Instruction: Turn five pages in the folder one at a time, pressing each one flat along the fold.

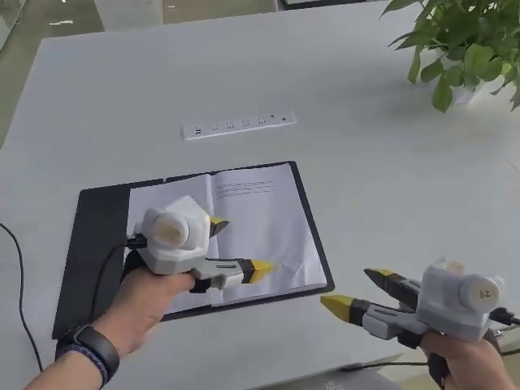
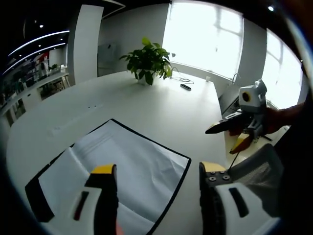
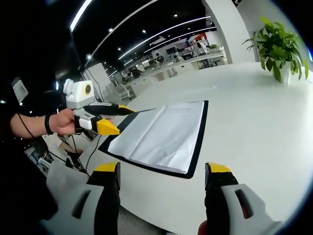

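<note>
- a wide white table (image 1: 382, 195) in a bright open office is carrying the work. a potted plant (image 1: 459, 49) is standing well beyond the folder's far right corner, and a white power strip (image 1: 238, 126) is lying just past the folder's far edge.
- the black folder (image 1: 97, 236) is lying open and flat on the table. its white pages (image 1: 264, 215) are spreading to either side of the fold (image 1: 210, 195), and the dark cover is showing bare along the folder's left side.
- the left gripper (image 1: 241, 246) is hanging over the folder's near half, close to the fold. its jaws are spread wide and gripping nothing.
- in the left gripper view the paper is showing between and beyond the fingertips (image 2: 103, 170). i cannot tell whether they are brushing the sheet or floating just above it.
- the right gripper (image 1: 349, 289) is waiting over bare table just off the folder's near right corner. its jaws are likewise parted and empty, and they are pointing toward the folder's right-hand edge.
- no page is standing lifted or curling over, so i am judging that no turn is in hand right now.
- how many of the five pages are already turned is not showing in these views.
- as i judge it, the next turn is calling for a fingertip at the free right-hand edge of the folder, then a press along the fold.
</note>
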`<state>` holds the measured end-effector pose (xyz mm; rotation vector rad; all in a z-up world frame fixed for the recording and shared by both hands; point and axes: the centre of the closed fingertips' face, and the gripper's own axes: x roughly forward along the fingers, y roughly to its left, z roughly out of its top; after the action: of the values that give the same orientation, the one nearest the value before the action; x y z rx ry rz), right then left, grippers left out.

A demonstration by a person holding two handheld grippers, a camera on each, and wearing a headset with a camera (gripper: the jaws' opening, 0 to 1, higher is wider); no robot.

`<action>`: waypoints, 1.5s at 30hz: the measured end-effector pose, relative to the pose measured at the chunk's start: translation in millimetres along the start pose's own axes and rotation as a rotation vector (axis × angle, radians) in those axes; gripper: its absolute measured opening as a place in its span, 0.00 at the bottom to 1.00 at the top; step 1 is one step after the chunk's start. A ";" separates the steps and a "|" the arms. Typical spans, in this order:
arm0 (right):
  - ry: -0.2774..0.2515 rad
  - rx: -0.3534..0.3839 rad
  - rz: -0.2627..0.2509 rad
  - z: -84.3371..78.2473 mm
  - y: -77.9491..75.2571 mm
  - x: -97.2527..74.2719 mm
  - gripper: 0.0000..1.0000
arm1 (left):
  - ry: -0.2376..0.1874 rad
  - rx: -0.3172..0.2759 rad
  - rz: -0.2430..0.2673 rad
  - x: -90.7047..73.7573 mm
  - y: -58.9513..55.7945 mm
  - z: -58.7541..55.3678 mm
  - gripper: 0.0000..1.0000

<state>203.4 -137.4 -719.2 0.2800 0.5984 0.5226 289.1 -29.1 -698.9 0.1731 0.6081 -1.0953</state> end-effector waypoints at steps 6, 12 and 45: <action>-0.005 0.024 -0.007 -1.3 -4.6 -1.4 0.69 | 0.035 0.005 -0.022 28.6 -5.2 -5.9 0.69; 0.003 0.031 -0.005 -3.1 -5.8 -0.2 0.69 | 0.068 -0.008 -0.038 59.6 -11.4 -11.4 0.69; -0.005 0.098 0.034 -0.1 -10.0 12.4 0.65 | 0.159 0.052 0.058 124.6 -18.6 -51.4 0.73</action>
<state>215.9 -139.0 -728.9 0.3851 0.6167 0.5261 292.7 -113.2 -805.8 0.3236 0.7123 -1.0477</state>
